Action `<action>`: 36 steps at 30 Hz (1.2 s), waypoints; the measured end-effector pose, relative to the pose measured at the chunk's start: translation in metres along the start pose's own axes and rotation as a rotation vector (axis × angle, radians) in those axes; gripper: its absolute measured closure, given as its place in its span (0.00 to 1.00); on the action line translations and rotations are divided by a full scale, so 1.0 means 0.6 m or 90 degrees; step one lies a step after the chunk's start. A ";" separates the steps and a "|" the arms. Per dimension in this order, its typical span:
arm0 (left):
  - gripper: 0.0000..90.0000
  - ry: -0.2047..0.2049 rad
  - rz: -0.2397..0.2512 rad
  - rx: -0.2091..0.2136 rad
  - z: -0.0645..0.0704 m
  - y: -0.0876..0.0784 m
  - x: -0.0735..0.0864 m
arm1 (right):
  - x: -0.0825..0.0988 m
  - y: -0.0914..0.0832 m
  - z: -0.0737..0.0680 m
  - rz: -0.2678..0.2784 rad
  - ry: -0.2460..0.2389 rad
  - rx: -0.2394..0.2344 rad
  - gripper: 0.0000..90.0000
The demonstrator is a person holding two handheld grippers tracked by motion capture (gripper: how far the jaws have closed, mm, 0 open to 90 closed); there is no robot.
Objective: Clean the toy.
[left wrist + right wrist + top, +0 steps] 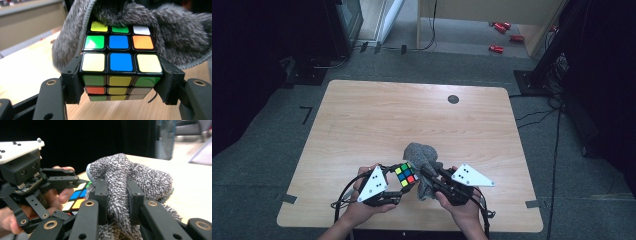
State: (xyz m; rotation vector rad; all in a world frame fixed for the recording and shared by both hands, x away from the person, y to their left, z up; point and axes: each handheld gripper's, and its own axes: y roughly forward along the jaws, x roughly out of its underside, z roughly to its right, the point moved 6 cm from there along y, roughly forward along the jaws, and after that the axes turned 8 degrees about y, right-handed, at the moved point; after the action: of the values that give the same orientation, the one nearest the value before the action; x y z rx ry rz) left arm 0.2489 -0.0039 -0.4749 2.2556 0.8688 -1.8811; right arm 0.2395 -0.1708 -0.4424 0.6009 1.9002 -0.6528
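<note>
A scrambled colour cube (405,174) is held above the table's near edge, my left gripper (398,181) shut on its two sides. In the left gripper view the cube (119,62) sits squarely between the black jaws, its top face partly draped by a grey fluffy cloth (172,37). My right gripper (431,176) is shut on a fold of that cloth (423,162), which rests against the cube's far side. The right gripper view has the cloth (130,177) pinched between the two pads, with the cube (76,200) and the left gripper (65,181) at its left.
The light wooden table (362,120) has a small dark round disc (453,99) near its far edge. Beyond the table lie cables, dark stands and red objects (501,37) on the floor.
</note>
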 end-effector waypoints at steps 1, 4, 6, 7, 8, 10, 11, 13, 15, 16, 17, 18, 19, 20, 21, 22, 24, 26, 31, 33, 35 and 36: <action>0.38 -0.004 0.013 0.004 -0.002 -0.004 -0.002 | 0.001 0.000 0.002 0.004 0.011 -0.009 0.85; 0.38 -0.022 0.054 0.014 -0.009 -0.016 -0.011 | 0.010 0.004 0.011 -0.005 0.035 -0.007 0.85; 0.38 -0.030 0.059 0.020 -0.012 -0.018 -0.011 | 0.017 0.007 0.016 -0.014 0.054 -0.009 0.85; 0.38 -0.031 0.061 0.020 -0.012 -0.017 -0.010 | 0.019 0.008 0.017 -0.018 0.061 -0.013 0.85; 0.38 -0.032 0.062 0.021 -0.011 -0.017 -0.009 | 0.019 0.009 0.017 -0.022 0.058 -0.012 0.85; 0.38 -0.035 0.069 0.025 -0.009 -0.017 -0.009 | 0.018 0.009 0.017 -0.030 0.049 -0.007 0.85; 0.38 -0.034 0.073 0.027 -0.008 -0.017 -0.010 | 0.018 0.008 0.017 -0.034 0.045 -0.003 0.85; 0.38 -0.029 0.082 0.034 -0.004 -0.018 -0.013 | 0.019 0.009 0.019 -0.043 0.027 0.012 0.85; 0.38 -0.024 0.087 0.035 -0.002 -0.021 -0.016 | 0.025 0.011 0.022 -0.060 0.000 0.039 0.85; 0.38 -0.022 0.087 0.033 -0.002 -0.021 -0.017 | 0.028 0.013 0.024 -0.063 0.000 0.043 0.85; 0.38 -0.021 0.082 0.029 -0.003 -0.021 -0.017 | 0.030 0.013 0.026 -0.067 0.006 0.042 0.85; 0.38 -0.022 0.074 0.024 -0.005 -0.019 -0.015 | 0.030 0.014 0.027 -0.066 0.011 0.041 0.85; 0.38 -0.022 0.059 0.018 -0.007 -0.016 -0.011 | 0.029 0.014 0.026 -0.065 0.013 0.041 0.85; 0.38 -0.021 0.043 0.012 -0.008 -0.011 -0.006 | 0.026 0.012 0.025 -0.060 0.015 0.041 0.85; 0.38 -0.020 0.028 0.013 -0.007 -0.007 -0.001 | 0.023 0.011 0.022 -0.056 0.016 0.036 0.85; 0.38 -0.021 0.020 0.017 -0.006 -0.003 0.003 | 0.019 0.009 0.017 -0.052 0.014 0.032 0.85; 0.38 -0.023 0.018 0.020 -0.003 0.000 0.004 | 0.011 0.006 0.008 -0.043 0.004 0.029 0.85; 0.38 -0.023 0.021 0.019 -0.003 -0.001 0.000 | 0.007 0.004 0.005 -0.036 -0.001 0.032 0.85; 0.38 -0.027 0.052 0.019 -0.009 -0.016 -0.007 | 0.039 0.020 0.023 -0.072 0.021 0.054 0.86; 0.38 -0.050 0.071 0.027 -0.015 -0.021 -0.013 | 0.048 0.025 0.025 -0.089 0.024 0.060 0.86; 0.38 -0.068 0.074 0.030 -0.020 -0.022 -0.013 | 0.040 0.022 0.022 -0.076 0.030 0.050 0.86; 0.38 -0.070 0.067 0.028 -0.022 -0.020 -0.010 | 0.033 0.019 0.021 -0.066 0.029 0.046 0.86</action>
State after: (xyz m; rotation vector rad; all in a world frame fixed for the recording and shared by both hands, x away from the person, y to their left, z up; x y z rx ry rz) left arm 0.2544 0.0093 -0.4625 2.1512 0.6853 -1.9742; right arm 0.2474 -0.1685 -0.4668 0.5692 1.9672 -0.7834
